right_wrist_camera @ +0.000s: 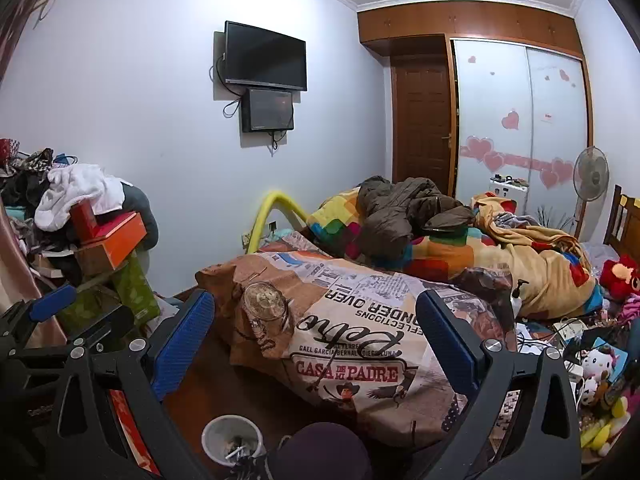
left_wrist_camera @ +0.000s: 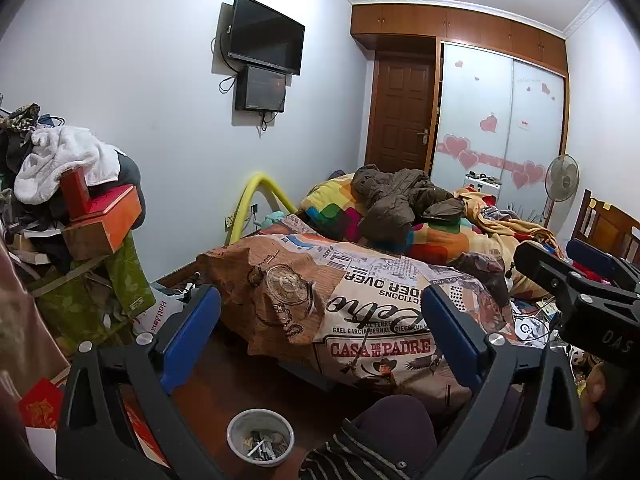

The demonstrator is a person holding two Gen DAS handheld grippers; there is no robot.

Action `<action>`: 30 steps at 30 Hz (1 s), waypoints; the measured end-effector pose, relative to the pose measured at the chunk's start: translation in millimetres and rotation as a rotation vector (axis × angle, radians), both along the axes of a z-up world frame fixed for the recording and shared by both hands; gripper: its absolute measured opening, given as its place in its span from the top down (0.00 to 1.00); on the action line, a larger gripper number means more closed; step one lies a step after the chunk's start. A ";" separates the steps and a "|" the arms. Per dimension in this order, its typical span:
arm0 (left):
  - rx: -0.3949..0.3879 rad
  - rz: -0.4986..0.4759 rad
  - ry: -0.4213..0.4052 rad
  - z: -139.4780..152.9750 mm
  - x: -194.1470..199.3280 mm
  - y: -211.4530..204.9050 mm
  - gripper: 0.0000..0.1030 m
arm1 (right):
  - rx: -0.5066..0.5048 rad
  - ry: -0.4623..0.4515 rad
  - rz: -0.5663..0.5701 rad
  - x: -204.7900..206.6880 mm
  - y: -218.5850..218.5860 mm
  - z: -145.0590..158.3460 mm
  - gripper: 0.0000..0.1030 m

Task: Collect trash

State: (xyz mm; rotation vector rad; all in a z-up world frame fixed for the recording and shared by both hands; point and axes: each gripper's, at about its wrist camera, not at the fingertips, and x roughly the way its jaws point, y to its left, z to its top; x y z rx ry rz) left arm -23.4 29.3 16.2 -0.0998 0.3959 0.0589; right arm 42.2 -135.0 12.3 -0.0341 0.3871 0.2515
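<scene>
A small white cup holding cigarette butts and bits of rubbish sits on the dark wooden floor, low in both wrist views and just in front of the near corner of the bed. It stands upright, touched by neither tool. In the right wrist view the same cup lies between the two fingers at the bottom edge, beside a dark rounded shape that may be the person's knee.

The left gripper is raised above the cup with its blue-padded fingers spread wide apart and nothing between them. The right gripper is likewise spread wide and holds nothing; it shows at the right edge of the left wrist view, level with its partner.

Beyond the cup, a printed pillow with "CASA DE MI PADRE" lettering rests on the bed. Farther back on the bed lie a multicoloured quilt and a brown jacket. Left of the cup rises a heap of clothes and boxes, topped by an orange box and a white towel. Above the bed, on the wall, hangs a black television. A standing fan is at the far right of the bed.
</scene>
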 end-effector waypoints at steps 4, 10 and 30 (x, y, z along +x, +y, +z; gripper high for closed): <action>0.006 0.001 -0.005 1.3 -0.3 -2.5 0.02 | 0.004 -0.002 0.001 0.2 -3.8 0.7 0.02; 0.011 -0.001 -0.011 3.5 -0.3 -4.0 0.01 | 0.007 -0.010 0.000 0.2 -6.6 3.5 0.02; 0.014 -0.003 -0.021 8.0 -0.9 -5.5 0.01 | 0.008 -0.012 -0.001 0.9 -8.1 4.7 0.02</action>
